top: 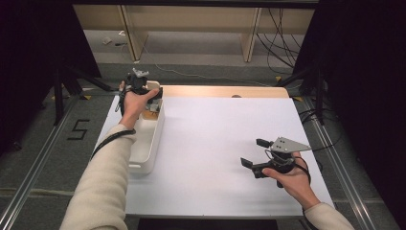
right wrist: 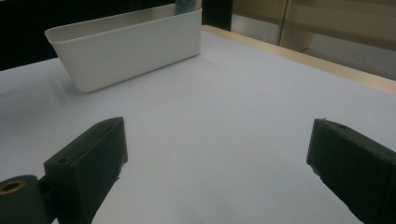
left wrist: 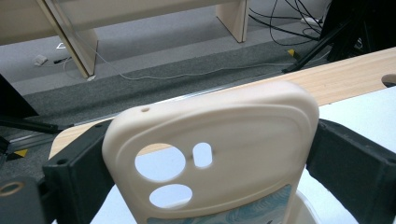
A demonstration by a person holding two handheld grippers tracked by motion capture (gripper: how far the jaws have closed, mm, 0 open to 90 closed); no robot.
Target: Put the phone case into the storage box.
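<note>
Cream silicone case (left wrist: 219,154), light and floppy, pinched across its sides by the left tongs (top: 139,85); right tongs (top: 256,153) gape, idle.

Left gripper (left wrist: 205,186) clamps a cream phone case (left wrist: 219,135) upright between both jaws. White table (left wrist: 359,112) sits beneath.
</note>
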